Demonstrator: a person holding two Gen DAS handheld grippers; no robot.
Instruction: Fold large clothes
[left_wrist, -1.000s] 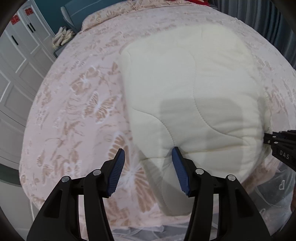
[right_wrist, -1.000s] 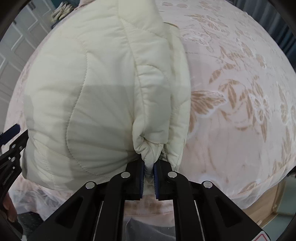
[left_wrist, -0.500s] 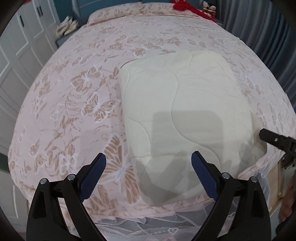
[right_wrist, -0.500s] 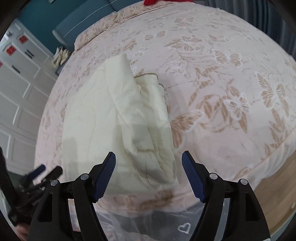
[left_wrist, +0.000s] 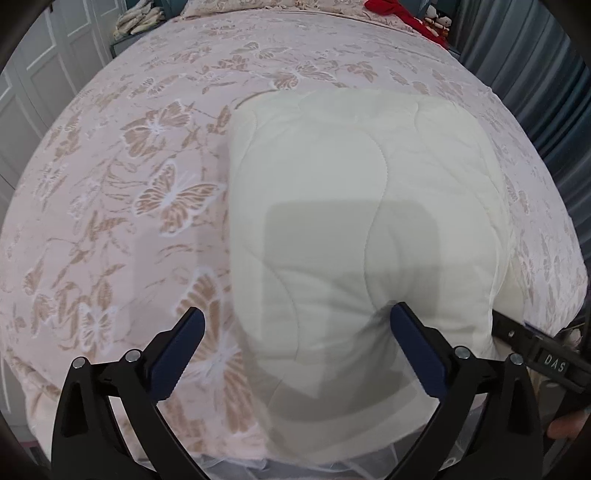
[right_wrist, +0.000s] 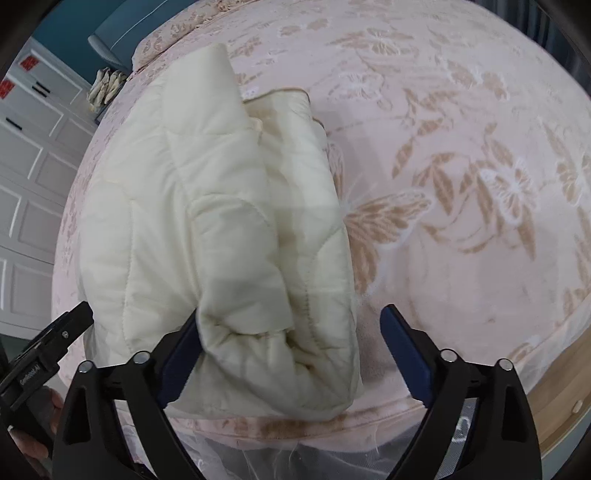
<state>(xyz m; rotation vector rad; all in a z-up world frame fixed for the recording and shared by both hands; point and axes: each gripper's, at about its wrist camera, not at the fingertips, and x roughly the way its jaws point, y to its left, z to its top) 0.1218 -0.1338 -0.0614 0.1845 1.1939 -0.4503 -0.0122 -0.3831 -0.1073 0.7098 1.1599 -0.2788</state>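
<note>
A cream quilted jacket (left_wrist: 362, 229) lies folded into a thick pad on the pink butterfly bedspread (left_wrist: 147, 192), near the bed's front edge. My left gripper (left_wrist: 297, 312) hovers over its near left corner; the jaws are opening wide, with the corner between them and not pinched. In the right wrist view the jacket (right_wrist: 207, 221) shows its layered right side. My right gripper (right_wrist: 290, 315) is over that near right end, jaws opening, with the rolled end lying loose between them. Each gripper also shows at the edge of the other's view: the right gripper (left_wrist: 539, 354) and the left gripper (right_wrist: 48, 350).
White wardrobe doors (right_wrist: 26, 177) stand to the left of the bed and a grey-blue curtain (left_wrist: 554, 96) to the right. A red cloth (left_wrist: 402, 14) lies at the far end. The wooden bed frame (right_wrist: 565, 391) and white netting (right_wrist: 332, 458) run along the near edge.
Both grippers went from partly shut or shut on the jacket's near edge to wide open. The jacket dropped and settled flat on the bed.
</note>
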